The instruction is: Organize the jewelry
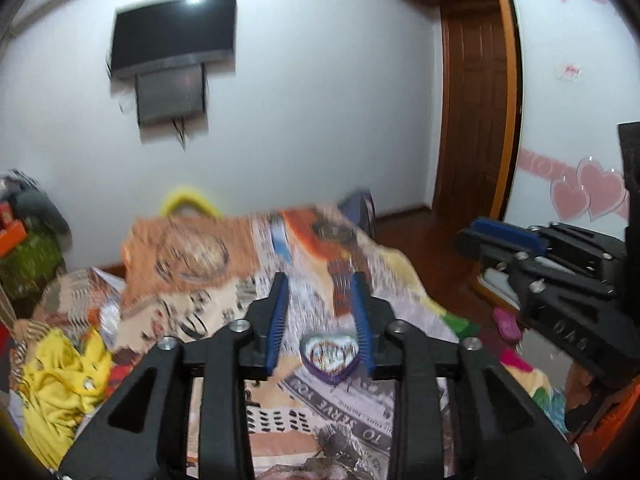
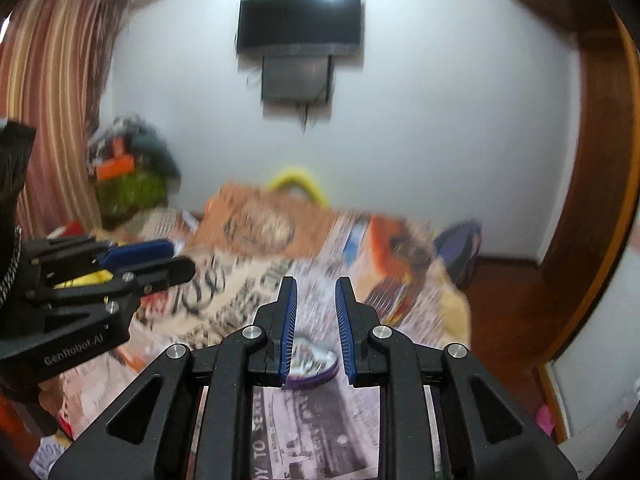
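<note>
A small purple heart-shaped jewelry box point(image 1: 330, 359) with a clear patterned lid lies on a bed covered with a newspaper-print sheet point(image 1: 340, 412). My left gripper point(image 1: 321, 280) is open, its blue-padded jaws on either side of the box, which lies low between them near the right pad. In the right wrist view the same box point(image 2: 311, 364) lies low between the jaws of my right gripper point(image 2: 316, 282), which is open and empty. Each gripper shows in the other's view: the right one point(image 1: 496, 240) and the left one point(image 2: 160, 260). Both views are blurred.
Yellow clothing point(image 1: 64, 376) is piled at the bed's left. A black TV point(image 1: 174, 30) hangs on the white wall. A wooden door point(image 1: 476, 92) stands at the right. A clutter of bags point(image 2: 128, 172) sits at the left by striped curtains point(image 2: 56, 80).
</note>
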Demonstrator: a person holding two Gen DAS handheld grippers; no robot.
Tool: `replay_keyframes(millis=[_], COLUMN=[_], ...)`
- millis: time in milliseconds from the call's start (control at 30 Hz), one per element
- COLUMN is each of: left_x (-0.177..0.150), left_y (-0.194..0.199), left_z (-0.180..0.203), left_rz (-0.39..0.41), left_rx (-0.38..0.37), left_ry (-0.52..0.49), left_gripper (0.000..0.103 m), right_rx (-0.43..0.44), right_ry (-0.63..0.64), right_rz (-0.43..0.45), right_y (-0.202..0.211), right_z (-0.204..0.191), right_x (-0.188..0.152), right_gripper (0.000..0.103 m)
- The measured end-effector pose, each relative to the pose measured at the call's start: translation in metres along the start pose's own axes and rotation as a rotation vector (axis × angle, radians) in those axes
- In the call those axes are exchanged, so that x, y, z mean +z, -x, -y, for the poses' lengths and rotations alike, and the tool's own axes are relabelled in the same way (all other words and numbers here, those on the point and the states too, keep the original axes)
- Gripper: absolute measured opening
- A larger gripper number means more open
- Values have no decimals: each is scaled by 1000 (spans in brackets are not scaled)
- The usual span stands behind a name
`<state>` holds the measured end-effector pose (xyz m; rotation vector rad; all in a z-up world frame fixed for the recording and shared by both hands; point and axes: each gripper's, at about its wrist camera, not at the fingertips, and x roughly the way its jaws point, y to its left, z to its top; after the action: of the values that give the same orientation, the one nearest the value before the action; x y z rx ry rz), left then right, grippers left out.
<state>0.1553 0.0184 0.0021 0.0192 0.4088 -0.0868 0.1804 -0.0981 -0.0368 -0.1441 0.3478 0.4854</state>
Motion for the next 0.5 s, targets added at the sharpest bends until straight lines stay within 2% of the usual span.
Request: replay_keyframes(millis=[67, 233, 300, 467, 500], left_x=[5, 6, 4, -6, -8], left_y=[28, 74, 89, 112, 115], left_z=[4, 5, 5, 6, 6], left_rz=[73, 190, 222, 273, 279], left_rx=[14, 47, 66, 105, 114], left_ry=[0, 36, 50, 56, 56], left_gripper=[40, 53, 61, 92, 94], right_rx=[-17, -73, -90, -126, -133], right_ry=[0, 10, 4, -49, -57], right_rz=[62, 224, 256, 308, 313], right_y=[24, 86, 99, 111, 112], right_z=[-4, -22, -28, -35, -36], right_x=[7, 13, 12, 5, 4], right_gripper=[18, 19, 26, 56, 60])
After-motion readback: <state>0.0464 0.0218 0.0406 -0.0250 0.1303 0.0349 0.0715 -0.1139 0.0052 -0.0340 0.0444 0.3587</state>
